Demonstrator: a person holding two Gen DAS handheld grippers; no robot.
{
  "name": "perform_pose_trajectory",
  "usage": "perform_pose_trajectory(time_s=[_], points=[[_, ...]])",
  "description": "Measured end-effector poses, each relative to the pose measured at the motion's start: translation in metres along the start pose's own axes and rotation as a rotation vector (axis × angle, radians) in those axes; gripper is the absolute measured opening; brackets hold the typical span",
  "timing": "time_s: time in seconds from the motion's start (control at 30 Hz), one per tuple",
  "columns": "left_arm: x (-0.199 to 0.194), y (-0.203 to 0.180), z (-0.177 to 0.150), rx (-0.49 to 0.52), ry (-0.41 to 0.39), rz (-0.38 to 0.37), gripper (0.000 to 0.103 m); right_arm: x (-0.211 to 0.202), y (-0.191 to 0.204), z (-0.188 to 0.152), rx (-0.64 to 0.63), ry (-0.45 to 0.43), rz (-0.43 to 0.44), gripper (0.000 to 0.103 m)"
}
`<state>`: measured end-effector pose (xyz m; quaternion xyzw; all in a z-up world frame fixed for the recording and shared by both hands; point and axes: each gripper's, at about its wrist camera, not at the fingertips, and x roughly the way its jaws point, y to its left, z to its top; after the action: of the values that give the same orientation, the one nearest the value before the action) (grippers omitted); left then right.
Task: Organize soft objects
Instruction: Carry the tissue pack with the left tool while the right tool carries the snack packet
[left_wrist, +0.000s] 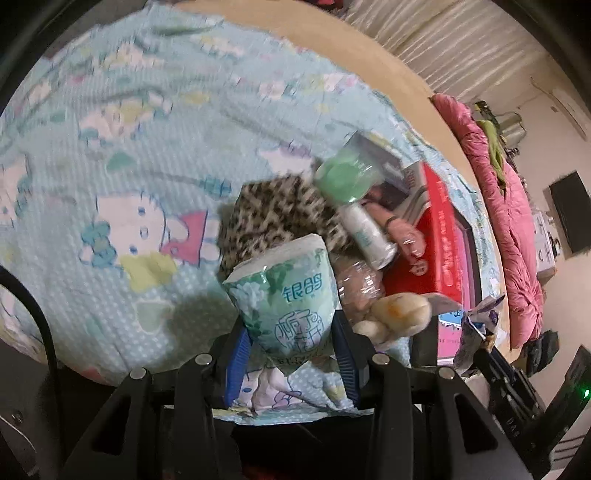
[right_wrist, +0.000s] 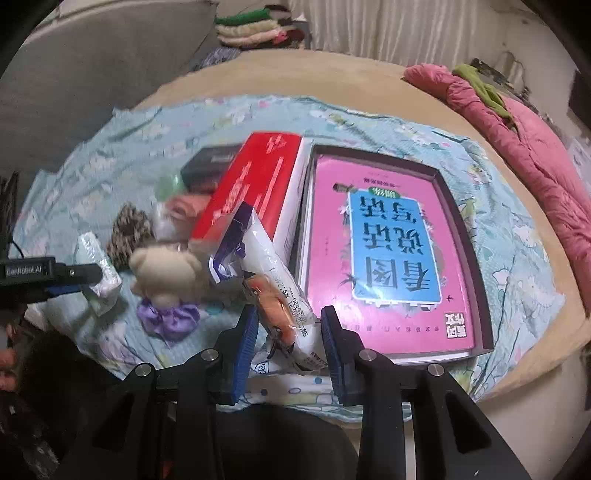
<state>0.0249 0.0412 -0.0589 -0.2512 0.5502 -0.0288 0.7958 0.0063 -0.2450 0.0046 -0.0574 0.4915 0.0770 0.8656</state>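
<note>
My left gripper (left_wrist: 291, 332) is shut on a pale green tissue pack (left_wrist: 286, 291) and holds it over the cartoon-print blanket (left_wrist: 110, 155); the same pack shows in the right wrist view (right_wrist: 98, 273). My right gripper (right_wrist: 288, 325) is shut on a white plastic snack packet (right_wrist: 273, 280), also seen at the right of the left wrist view (left_wrist: 476, 325). A cream teddy bear (right_wrist: 166, 269) sits on a purple scrunchie (right_wrist: 170, 317). A leopard-print soft item (left_wrist: 273, 218) lies behind the tissue pack.
A red box (right_wrist: 255, 188) and a tray (right_wrist: 480, 258) holding a pink and blue book (right_wrist: 391, 251) lie on the blanket. A green-capped white bottle (left_wrist: 351, 199) rests by the leopard item. A pink quilt (right_wrist: 535, 147) lies at the far right.
</note>
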Motion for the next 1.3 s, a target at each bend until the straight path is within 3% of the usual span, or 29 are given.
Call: perform_pose_trajectory(time_s=[0.3, 0.57, 0.9, 1.3], points=[[-0.046, -0.071, -0.003, 0.213, -0.125, 0.008, 0.043, -0.03, -0.016, 0.009, 0.087, -0.078, 0.011, 0.036], [-0.053, -0.14, -0.011, 0.346, -0.148, -0.033, 0.043, -0.053, -0.041, 0.009, 0.161, -0.137, -0.006, 0.036], [-0.042, -0.196, -0.024, 0.468, -0.126, -0.043, 0.043, -0.07, -0.078, 0.004, 0.249, -0.185, -0.03, 0.036], [0.008, -0.244, -0.033, 0.593, -0.024, -0.017, 0.043, -0.066, -0.118, -0.005, 0.353, -0.195, -0.041, 0.036]])
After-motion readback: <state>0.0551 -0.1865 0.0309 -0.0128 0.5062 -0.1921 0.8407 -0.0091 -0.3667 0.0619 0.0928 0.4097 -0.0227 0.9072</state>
